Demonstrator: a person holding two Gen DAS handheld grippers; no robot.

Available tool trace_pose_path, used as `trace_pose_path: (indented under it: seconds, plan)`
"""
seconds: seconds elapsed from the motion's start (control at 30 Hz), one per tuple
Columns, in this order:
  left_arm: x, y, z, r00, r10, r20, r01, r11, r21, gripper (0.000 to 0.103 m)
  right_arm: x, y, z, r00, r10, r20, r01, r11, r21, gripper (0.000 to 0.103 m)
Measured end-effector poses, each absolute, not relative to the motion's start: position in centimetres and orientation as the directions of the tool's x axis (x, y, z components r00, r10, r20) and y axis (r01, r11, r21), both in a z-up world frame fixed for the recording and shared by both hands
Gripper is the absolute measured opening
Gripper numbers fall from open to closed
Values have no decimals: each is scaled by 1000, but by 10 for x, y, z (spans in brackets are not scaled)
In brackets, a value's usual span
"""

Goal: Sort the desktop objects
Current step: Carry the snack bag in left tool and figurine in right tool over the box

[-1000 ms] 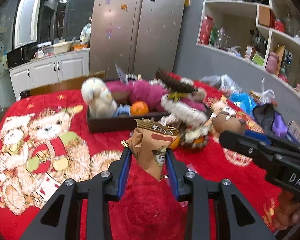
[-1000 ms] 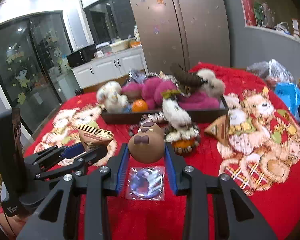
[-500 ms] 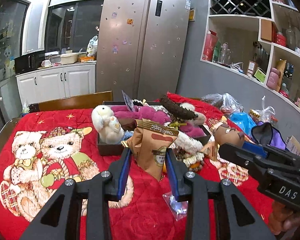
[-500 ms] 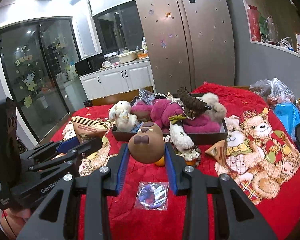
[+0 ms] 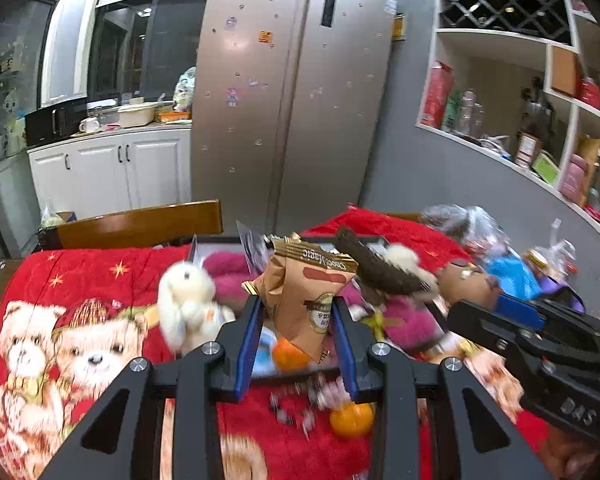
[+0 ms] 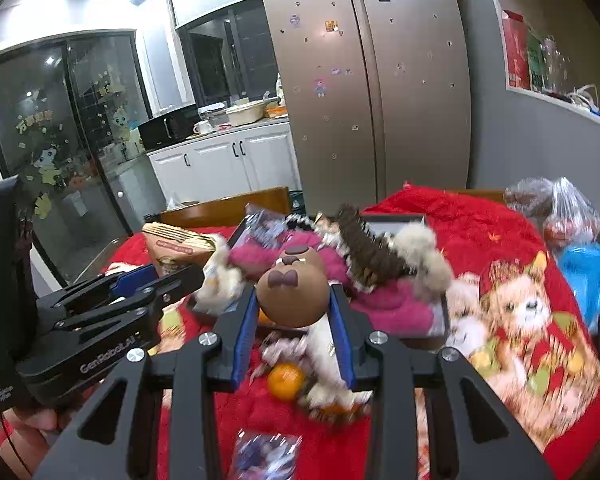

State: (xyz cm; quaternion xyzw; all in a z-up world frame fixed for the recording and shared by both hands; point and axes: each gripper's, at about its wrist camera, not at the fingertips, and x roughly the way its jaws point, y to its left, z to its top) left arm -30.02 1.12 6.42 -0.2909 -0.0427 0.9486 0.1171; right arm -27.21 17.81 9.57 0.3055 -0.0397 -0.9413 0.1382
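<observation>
1. Your left gripper [image 5: 298,334]: jaws clenched on the brown snack bag [image 5: 306,294], held upright in the air over the dark tray [image 5: 216,246].
2. Your right gripper [image 6: 294,322]: jaws clenched on the round brown toy head [image 6: 294,294], also held up in front of the tray, at 3 o'clock from the snack bag.
3. The tray sits at 12 o'clock on the red table [image 5: 112,276], full of plush: white bunny [image 5: 186,304], pink toy [image 6: 384,298].
4. One orange [image 6: 286,376] lies on the cloth just below the right jaws.
5. A clear packet [image 6: 266,454] lies at 6 o'clock from it.
</observation>
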Motion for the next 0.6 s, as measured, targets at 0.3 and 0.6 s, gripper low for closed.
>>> trace_pose_path:
  seconds: [0.3, 0.6]
  plan:
    - [-371, 13, 46, -772, 234, -590, -158, -971, -179, 35, -351, 198, 86, -775, -273, -570, 197, -961, 193, 36]
    - [-382, 14, 33, -759, 207, -617, -161, -978, -131, 35, -386, 192, 51, -718, -337, -609, 224, -940, 256, 36]
